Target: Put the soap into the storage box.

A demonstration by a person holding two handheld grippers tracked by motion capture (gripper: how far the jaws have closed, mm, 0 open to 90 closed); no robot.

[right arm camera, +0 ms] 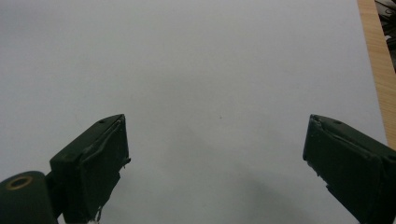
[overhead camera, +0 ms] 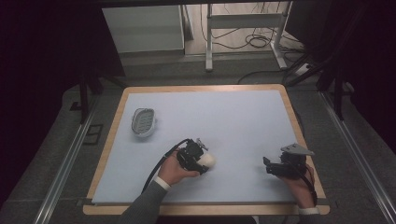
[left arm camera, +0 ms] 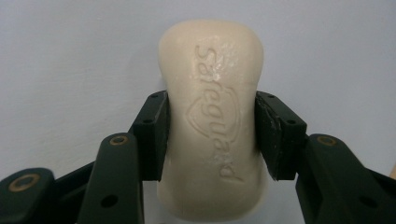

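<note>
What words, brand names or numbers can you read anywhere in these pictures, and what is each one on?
"Safeguard": pressed into the top face of the cream soap bar that the left gripper holds by its sides, with a shield outline stamped around the middle of the word.
The soap dish on the blue mat: no lettering that can be made out from the high view.
The right gripper, open: no text on it.

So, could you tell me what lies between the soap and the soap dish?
Nothing: in the high view, bare mat separates the soap from the dish.
</note>
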